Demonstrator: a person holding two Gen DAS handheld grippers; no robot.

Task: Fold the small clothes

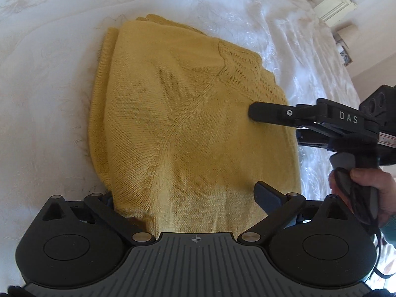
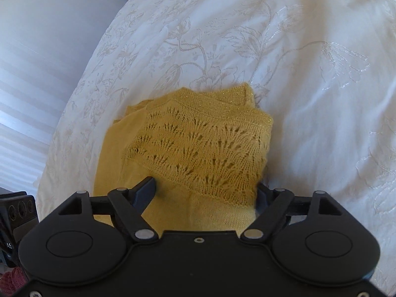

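A yellow knitted sweater (image 1: pixel 188 123) lies folded into a compact rectangle on the white bedspread (image 1: pixel 49 99). My left gripper (image 1: pixel 183 198) is open, its fingers wide apart over the near edge; the left finger is hidden under the fabric. The right gripper comes in from the right in the left wrist view, one finger (image 1: pixel 267 111) lying on the sweater's right side. In the right wrist view the sweater (image 2: pixel 198 148) shows its lace yoke, and my right gripper (image 2: pixel 205 193) is open with fingers spread across the sweater's near edge.
The embroidered white bedspread (image 2: pixel 297 74) surrounds the sweater on all sides. The bed edge and a pale floor (image 2: pixel 29 61) lie at left in the right wrist view. A white headboard (image 1: pixel 336 2) stands far right in the left wrist view.
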